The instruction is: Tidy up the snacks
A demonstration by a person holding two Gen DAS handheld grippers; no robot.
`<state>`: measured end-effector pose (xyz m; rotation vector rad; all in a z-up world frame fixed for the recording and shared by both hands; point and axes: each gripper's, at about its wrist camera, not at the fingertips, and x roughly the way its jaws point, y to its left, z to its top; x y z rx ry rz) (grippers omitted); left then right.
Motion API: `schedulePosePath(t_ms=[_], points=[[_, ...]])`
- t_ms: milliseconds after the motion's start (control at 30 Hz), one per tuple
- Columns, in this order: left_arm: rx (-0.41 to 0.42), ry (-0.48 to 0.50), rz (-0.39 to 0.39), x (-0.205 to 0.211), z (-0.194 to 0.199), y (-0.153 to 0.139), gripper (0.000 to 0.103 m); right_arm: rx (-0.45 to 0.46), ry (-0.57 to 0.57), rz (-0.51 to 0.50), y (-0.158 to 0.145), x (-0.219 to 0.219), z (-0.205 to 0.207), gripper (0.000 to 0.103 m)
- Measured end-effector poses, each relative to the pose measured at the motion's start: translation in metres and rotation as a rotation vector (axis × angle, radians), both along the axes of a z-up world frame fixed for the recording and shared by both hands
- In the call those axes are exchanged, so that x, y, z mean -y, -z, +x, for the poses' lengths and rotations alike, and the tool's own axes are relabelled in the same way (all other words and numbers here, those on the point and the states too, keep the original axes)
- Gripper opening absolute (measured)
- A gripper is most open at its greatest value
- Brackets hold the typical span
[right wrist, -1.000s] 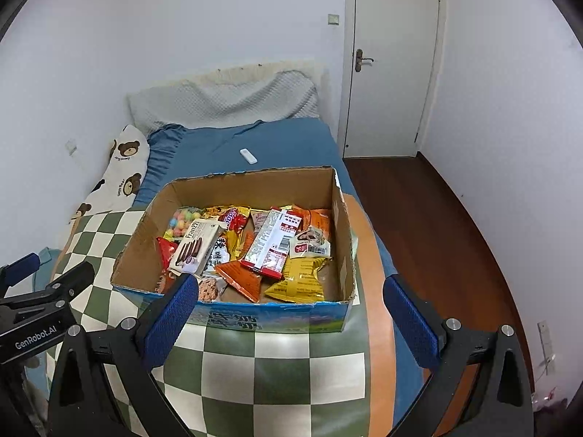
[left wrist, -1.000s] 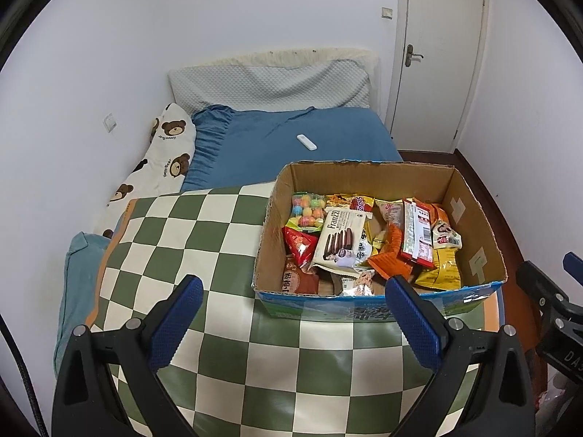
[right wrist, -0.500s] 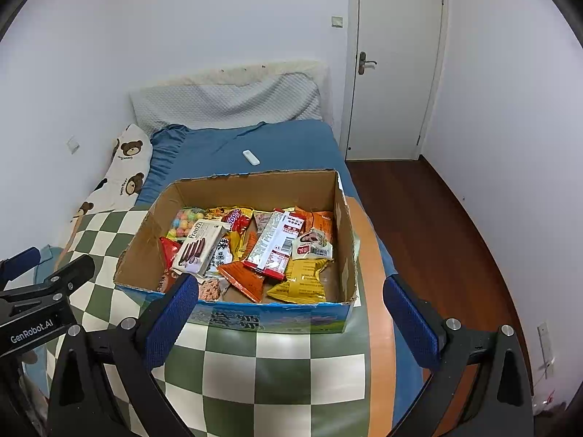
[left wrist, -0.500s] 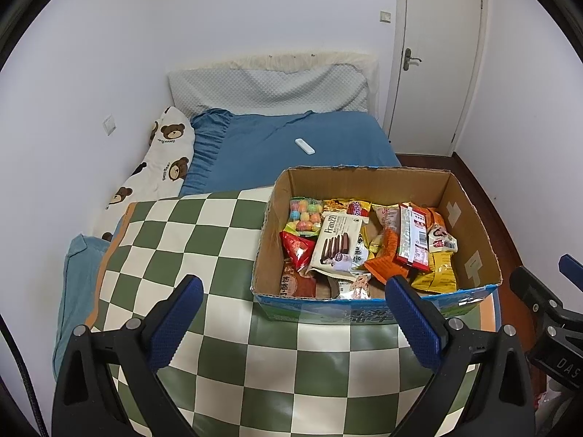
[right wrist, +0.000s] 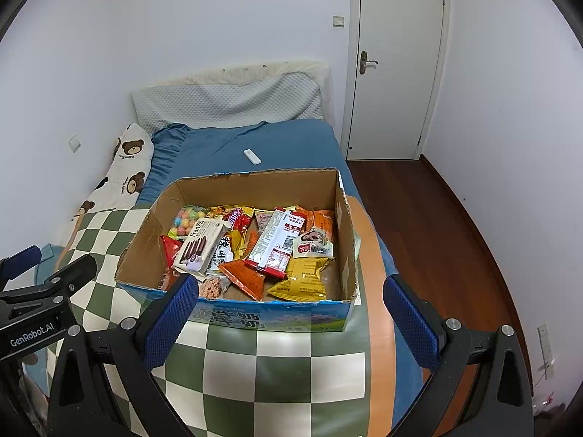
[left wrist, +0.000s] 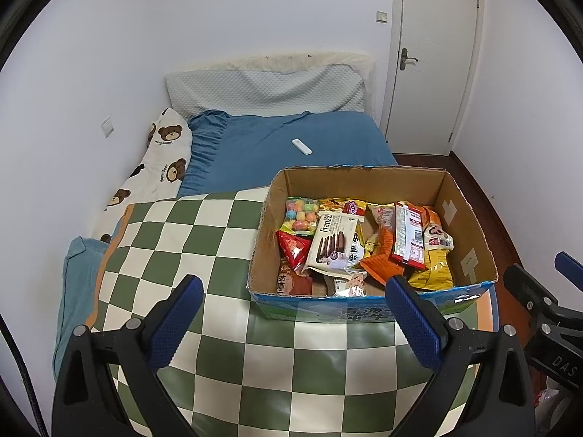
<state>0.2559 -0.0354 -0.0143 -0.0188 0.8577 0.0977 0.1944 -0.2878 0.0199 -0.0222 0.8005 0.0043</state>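
Observation:
A cardboard box (left wrist: 470, 225) (right wrist: 145, 240) sits on a green-and-white checkered cloth (left wrist: 189, 240) (right wrist: 277, 375) on the bed. Inside lie several snack packets: a white Franzzi biscuit pack (left wrist: 333, 244) (right wrist: 200, 245), a bag of coloured candies (left wrist: 300, 215) (right wrist: 186, 217), a red-and-white packet (left wrist: 408, 238) (right wrist: 278, 242), a yellow bag (left wrist: 433, 273) (right wrist: 304, 280) and an orange bag (left wrist: 382, 260) (right wrist: 242, 275). My left gripper (left wrist: 295, 313) hangs open in front of the box's near left corner. My right gripper (right wrist: 291, 311) is open before the box's front wall. Neither holds anything.
Beyond the box lie a blue sheet (left wrist: 291, 160), a small white remote (left wrist: 301, 146) (right wrist: 252, 156), a bear-print pillow (left wrist: 160, 167) and a grey headboard cushion (left wrist: 266, 91). A white door (right wrist: 393, 58) and dark wooden floor (right wrist: 430, 225) are to the right.
Both grippers have drawn back and risen slightly, so the box looks a little farther and lower in each view. Their jaws stay open and the snacks have not moved.

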Motion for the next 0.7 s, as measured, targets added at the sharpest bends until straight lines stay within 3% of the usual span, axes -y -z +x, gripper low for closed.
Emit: schedulePosePath(t_ms=[700], points=[[-0.005, 0.033, 0.006, -0.0005, -0.0042, 0.0029, 0.102, -0.008, -0.014, 0.011, -0.0023, 0.0008, 0.0011, 0.103]])
